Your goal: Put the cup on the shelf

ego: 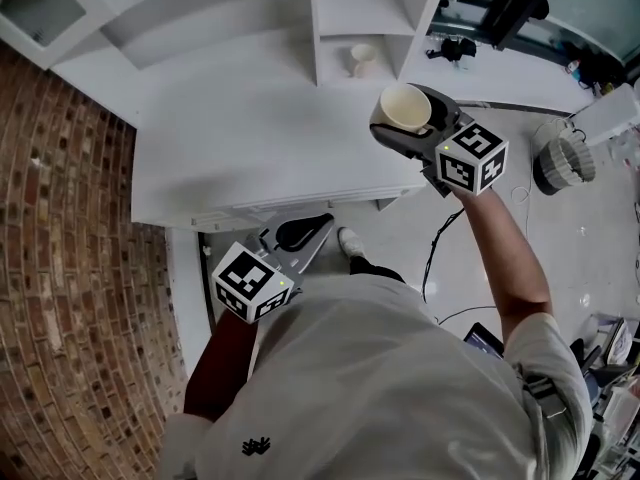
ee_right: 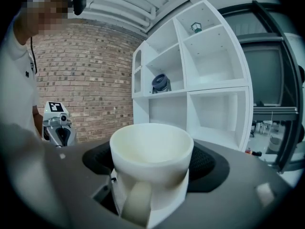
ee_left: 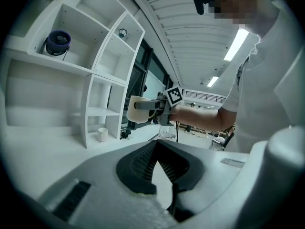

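Note:
A cream cup (ego: 405, 108) with a handle sits upright between the jaws of my right gripper (ego: 408, 120), which is shut on it. It hangs above the white table's right end, just in front of the white shelf unit (ego: 345, 13). In the right gripper view the cup (ee_right: 151, 151) fills the middle, handle toward the camera, with the shelf (ee_right: 200, 80) behind it. My left gripper (ego: 303, 233) is low at the table's front edge, shut and holding nothing. In its own view the left gripper (ee_left: 157, 149) faces the held cup (ee_left: 138, 109).
A small white cup (ego: 363, 60) stands in the shelf's bottom compartment. A dark jar (ee_left: 58, 43) sits on a higher shelf. The white table (ego: 250, 138) spreads left of the shelf. A brick wall (ego: 70, 268) runs along the left; a white fan-like object (ego: 563, 161) and cables lie on the floor at right.

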Available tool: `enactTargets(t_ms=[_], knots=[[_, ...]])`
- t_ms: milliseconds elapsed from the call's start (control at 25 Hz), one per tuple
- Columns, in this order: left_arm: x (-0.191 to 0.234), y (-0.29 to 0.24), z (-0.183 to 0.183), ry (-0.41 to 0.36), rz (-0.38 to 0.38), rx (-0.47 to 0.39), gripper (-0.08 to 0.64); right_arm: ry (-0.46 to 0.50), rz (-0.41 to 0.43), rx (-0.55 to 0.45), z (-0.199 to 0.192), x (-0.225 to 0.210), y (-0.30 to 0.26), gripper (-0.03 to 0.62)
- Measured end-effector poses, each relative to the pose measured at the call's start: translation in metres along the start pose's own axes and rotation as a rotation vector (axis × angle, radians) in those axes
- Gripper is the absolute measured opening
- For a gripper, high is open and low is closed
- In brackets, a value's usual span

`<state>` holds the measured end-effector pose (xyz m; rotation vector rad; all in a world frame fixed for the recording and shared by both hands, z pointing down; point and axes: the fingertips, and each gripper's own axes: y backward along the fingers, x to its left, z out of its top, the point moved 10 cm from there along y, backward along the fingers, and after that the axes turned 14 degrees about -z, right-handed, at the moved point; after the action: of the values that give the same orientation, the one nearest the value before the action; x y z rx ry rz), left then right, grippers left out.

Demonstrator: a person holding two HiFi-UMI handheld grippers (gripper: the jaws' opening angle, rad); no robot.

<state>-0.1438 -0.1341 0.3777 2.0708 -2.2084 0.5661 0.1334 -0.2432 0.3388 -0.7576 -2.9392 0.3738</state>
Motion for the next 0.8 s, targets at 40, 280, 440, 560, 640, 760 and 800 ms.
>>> enactTargets(t_ms=[40,280,440,560,640,760,800], knots=[[0.005,-0.004,0.004,0.001,0.006,-0.002,0.005,0.003,0.003,-0.001,0.003,-0.008,-0.008,0.438],[0.032,-0.023,0.023,0.013,0.033,-0.009,0.005,0.021,0.022,-0.004,0.016,-0.05,-0.049,0.439],[0.045,-0.035,0.03,0.03,0.055,-0.004,0.005,0.03,0.037,-0.003,0.02,-0.074,-0.072,0.437],[0.054,-0.043,0.037,0.033,0.066,-0.008,0.005,0.035,0.042,-0.002,0.022,-0.091,-0.088,0.438],[0.06,-0.048,0.039,0.036,0.074,-0.006,0.005,0.037,0.045,-0.001,0.022,-0.1,-0.098,0.439],[0.069,-0.053,0.041,0.046,0.09,-0.006,0.005,0.044,0.047,-0.003,0.025,-0.114,-0.115,0.439],[0.072,-0.054,0.042,0.049,0.096,-0.007,0.005,0.046,0.047,-0.004,0.026,-0.119,-0.121,0.439]])
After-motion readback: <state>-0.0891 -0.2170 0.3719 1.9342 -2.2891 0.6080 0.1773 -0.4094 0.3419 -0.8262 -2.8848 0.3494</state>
